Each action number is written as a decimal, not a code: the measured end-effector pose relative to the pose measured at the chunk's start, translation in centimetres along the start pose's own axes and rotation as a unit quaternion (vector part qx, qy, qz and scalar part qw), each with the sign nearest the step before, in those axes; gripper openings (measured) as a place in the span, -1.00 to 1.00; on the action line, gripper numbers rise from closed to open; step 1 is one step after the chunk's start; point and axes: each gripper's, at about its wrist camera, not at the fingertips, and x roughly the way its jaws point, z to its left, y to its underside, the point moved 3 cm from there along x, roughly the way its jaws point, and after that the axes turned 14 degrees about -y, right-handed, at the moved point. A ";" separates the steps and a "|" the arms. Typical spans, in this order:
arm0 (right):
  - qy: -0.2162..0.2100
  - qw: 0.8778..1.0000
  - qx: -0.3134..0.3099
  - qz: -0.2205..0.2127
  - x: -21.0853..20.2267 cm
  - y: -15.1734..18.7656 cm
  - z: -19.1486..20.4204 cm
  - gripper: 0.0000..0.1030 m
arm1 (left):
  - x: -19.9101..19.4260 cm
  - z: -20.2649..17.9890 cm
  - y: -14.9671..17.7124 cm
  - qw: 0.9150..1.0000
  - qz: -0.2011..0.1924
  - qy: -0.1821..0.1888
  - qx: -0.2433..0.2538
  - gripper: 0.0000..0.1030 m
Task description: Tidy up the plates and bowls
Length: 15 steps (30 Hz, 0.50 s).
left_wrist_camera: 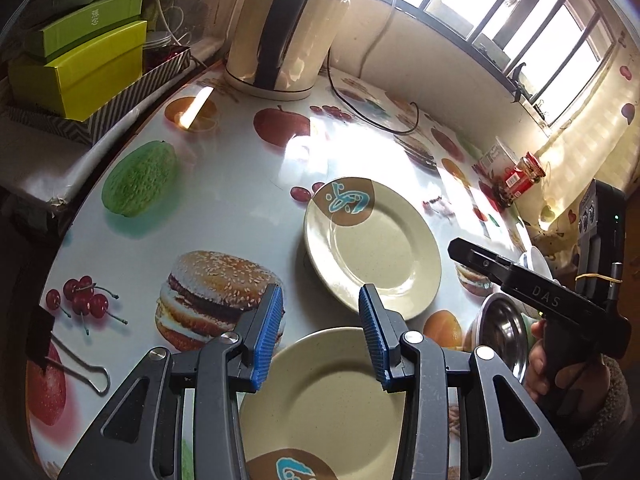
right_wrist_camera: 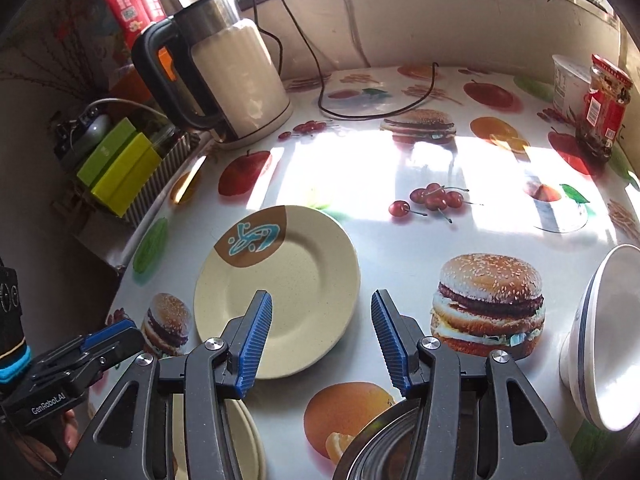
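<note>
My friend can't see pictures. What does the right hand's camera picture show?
The right gripper, jaws open and empty, hangs above a table printed with burgers and fruit. A cream plate lies just ahead, a white bowl stands at the right edge, and a kettle stands at the back.

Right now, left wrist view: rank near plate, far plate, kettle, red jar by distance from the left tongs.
1. Near plate, directly under the left tongs.
2. Far plate, just ahead, slightly right.
3. Kettle, far back of the table, centre-left.
4. Red jar, far right edge; too close to call against the kettle.
</note>
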 end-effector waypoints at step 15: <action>-0.005 0.999 0.025 0.024 3.1 -2.5 -2.0 0.01 | 3.8 -0.9 -2.5 1.000 0.029 0.003 -0.006 -0.21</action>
